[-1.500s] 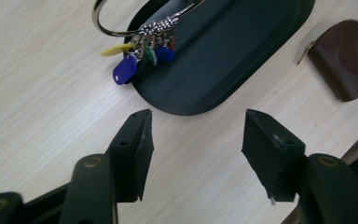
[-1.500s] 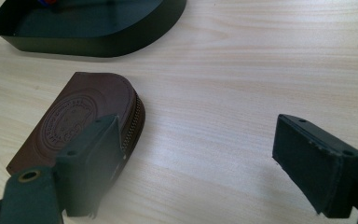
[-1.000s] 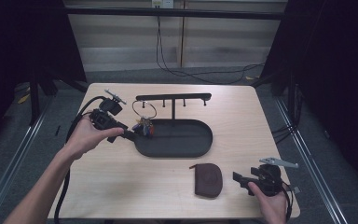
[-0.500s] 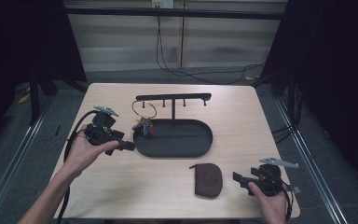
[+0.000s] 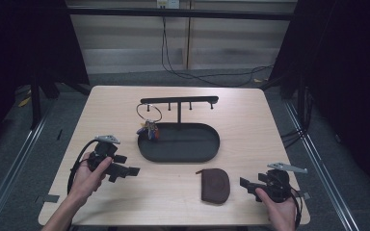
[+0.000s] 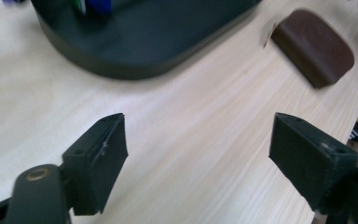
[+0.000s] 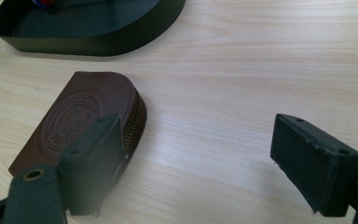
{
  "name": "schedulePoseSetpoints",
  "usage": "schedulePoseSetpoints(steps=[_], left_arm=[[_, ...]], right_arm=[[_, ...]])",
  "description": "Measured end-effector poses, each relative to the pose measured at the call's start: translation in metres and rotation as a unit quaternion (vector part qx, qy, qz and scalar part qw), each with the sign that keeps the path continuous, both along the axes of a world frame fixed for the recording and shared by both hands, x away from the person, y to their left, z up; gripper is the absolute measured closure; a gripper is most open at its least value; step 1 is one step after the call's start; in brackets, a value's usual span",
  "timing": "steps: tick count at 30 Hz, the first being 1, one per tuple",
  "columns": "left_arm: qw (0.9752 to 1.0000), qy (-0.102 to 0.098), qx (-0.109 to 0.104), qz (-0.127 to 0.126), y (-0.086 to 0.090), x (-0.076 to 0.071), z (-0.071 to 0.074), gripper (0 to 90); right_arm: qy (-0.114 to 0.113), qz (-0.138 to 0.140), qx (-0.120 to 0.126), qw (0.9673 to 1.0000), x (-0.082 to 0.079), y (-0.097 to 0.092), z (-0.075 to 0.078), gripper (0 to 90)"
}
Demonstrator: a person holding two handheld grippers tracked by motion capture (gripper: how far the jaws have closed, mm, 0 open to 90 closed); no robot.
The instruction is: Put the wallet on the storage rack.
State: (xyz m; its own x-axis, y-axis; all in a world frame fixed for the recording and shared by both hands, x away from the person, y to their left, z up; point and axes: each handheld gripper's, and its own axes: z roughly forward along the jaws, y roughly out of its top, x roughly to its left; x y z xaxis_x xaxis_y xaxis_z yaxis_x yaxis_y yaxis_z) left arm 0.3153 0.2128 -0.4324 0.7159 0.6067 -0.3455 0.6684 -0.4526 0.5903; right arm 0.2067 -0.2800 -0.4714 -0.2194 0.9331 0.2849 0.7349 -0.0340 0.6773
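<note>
High view: a light wooden desk [image 5: 125,110] is being viewed from above. A black oval tray [image 5: 207,144] with an upright hanger bar [image 5: 179,100] is standing near the middle. A key ring [image 5: 149,113] is hanging from the bar's left hook, with a bunch of coloured keys [image 5: 148,130] dangling at the tray's left end. A brown zip pouch [image 5: 215,185] is lying flat on the desk in front of the tray, well apart from it. The left tool [image 5: 131,171] is being held low over the desk, just left of the tray's front corner. The right tool [image 5: 246,183] is being held near the front right corner, its jaws pointing at the pouch just beside it.

Left gripper view: the left tool [image 6: 196,149] is being held with its jaws spread wide, having just been opening, and nothing is lying between them but bare desk. The tray's front wall [image 6: 121,65] is showing ahead, the pouch [image 6: 314,46] farther off at upper right.

Right gripper view: the right tool [image 7: 198,149] is being held wide open, with nothing gripped. The pouch [image 7: 79,116], stamped with a round emblem, is lying just ahead, partly overlapped by the left-hand jaw; whether it is being touched cannot be told. The tray [image 7: 98,39] is lying beyond.
</note>
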Motion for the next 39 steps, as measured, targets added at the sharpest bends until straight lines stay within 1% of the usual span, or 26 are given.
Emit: schedulePoseSetpoints(steps=[1,4,5,7,8,9,10,14,15,16,17,18,20,23,25,26,27,28,29,31,33,34,36,37,38,39], left_arm=[[1.0,-0.007,-0.007,0.002,0.004,-0.002,-0.003,16.9],[0.9999,-0.006,-0.014,0.005,0.012,-0.008,-0.008,16.7],[0.9999,-0.007,-0.009,0.01,0.016,-0.013,-0.009,16.7],[0.9998,-0.007,-0.009,0.015,0.017,-0.016,-0.01,16.7],[0.9997,-0.018,-0.005,0.018,0.02,-0.026,-0.015,16.7],[0.9997,-0.018,-0.005,0.018,0.02,-0.026,-0.015,16.7],[0.9997,-0.019,-0.001,0.016,0.022,-0.03,-0.018,16.7],[0.9994,-0.025,-0.006,0.025,0.026,-0.046,-0.028,16.7],[0.999,-0.031,-0.011,0.03,0.028,-0.05,-0.029,16.7],[0.9987,-0.034,-0.018,0.034,0.03,-0.054,-0.032,16.7],[0.9986,-0.033,-0.028,0.032,0.031,-0.056,-0.034,16.7],[0.9983,-0.037,-0.031,0.033,0.032,-0.059,-0.036,16.7],[0.998,-0.04,-0.035,0.034,0.03,-0.06,-0.037,16.7],[0.9981,-0.041,-0.032,0.031,0.028,-0.06,-0.038,16.8],[0.9979,-0.045,-0.036,0.029,0.027,-0.059,-0.037,16.8],[0.9979,-0.045,-0.037,0.027,0.027,-0.059,-0.037,16.8],[0.9979,-0.048,-0.033,0.029,0.028,-0.059,-0.037,16.8],[0.9979,-0.047,-0.03,0.032,0.028,-0.058,-0.038,16.8],[0.9984,-0.041,-0.026,0.03,0.029,-0.058,-0.039,16.8],[0.9983,-0.043,-0.022,0.032,0.028,-0.056,-0.04,16.8],[0.9984,-0.042,-0.024,0.032,0.028,-0.056,-0.04,16.8],[0.9985,-0.041,-0.025,0.028,0.028,-0.057,-0.04,16.8],[0.9986,-0.039,-0.024,0.024,0.029,-0.057,-0.039,16.8],[0.9986,-0.043,-0.017,0.025,0.028,-0.058,-0.039,17.1],[0.9986,-0.043,-0.017,0.025,0.028,-0.058,-0.039,17.3],[0.9986,-0.044,-0.016,0.024,0.028,-0.058,-0.039,17.3]], right_arm=[[0.0,0.0,0.0,1.0,0.0,0.0,0.0,16.9],[0.001,0.005,-0.003,1.0,0.001,0.005,0.0,16.9],[0.004,0.011,-0.004,0.9999,0.002,0.007,0.001,16.9],[0.006,0.012,-0.002,0.9999,0.002,0.007,0.002,16.8],[0.005,0.018,-0.002,0.9998,0.003,0.008,0.005,16.9],[0.006,0.018,-0.003,0.9998,0.003,0.009,0.007,16.9],[0.006,0.018,-0.003,0.9998,0.003,0.009,0.007,16.9],[0.009,0.022,0.002,0.9997,0.003,0.011,0.014,16.9],[0.007,0.022,0.002,0.9997,0.003,0.011,0.016,17.3],[0.011,0.018,-0.001,0.9998,0.003,0.012,0.018,20.5],[0.013,0.014,-0.004,0.9998,0.003,0.013,0.019,23.7],[0.013,0.016,-0.003,0.9998,0.003,0.013,0.021,24.6],[0.017,0.021,-0.001,0.9996,0.004,0.014,0.022,24.6],[0.02,0.027,0.001,0.9994,0.004,0.016,0.024,25.2],[0.031,0.046,0.012,0.9984,0.006,0.02,0.025,26.8],[0.031,0.046,0.012,0.9984,0.006,0.02,0.025,26.8],[0.044,0.061,0.009,0.9971,0.009,0.024,0.024,27.5],[0.044,0.061,0.009,0.9971,0.009,0.024,0.024,27.5],[0.051,0.065,-0.001,0.9966,0.011,0.027,0.023,27.4],[0.068,0.07,-0.012,0.9952,0.016,0.036,0.025,26.7],[0.077,0.069,-0.016,0.9946,0.02,0.041,0.028,26.0],[0.084,0.07,-0.017,0.9939,0.022,0.043,0.03,23.4],[0.088,0.07,-0.017,0.9935,0.025,0.045,0.032,22.3],[0.102,0.08,-0.015,0.9914,0.029,0.049,0.034,21.3],[0.104,0.094,-0.015,0.99,0.031,0.052,0.035,20.2],[0.104,0.094,-0.015,0.99,0.031,0.052,0.035,20.2]])
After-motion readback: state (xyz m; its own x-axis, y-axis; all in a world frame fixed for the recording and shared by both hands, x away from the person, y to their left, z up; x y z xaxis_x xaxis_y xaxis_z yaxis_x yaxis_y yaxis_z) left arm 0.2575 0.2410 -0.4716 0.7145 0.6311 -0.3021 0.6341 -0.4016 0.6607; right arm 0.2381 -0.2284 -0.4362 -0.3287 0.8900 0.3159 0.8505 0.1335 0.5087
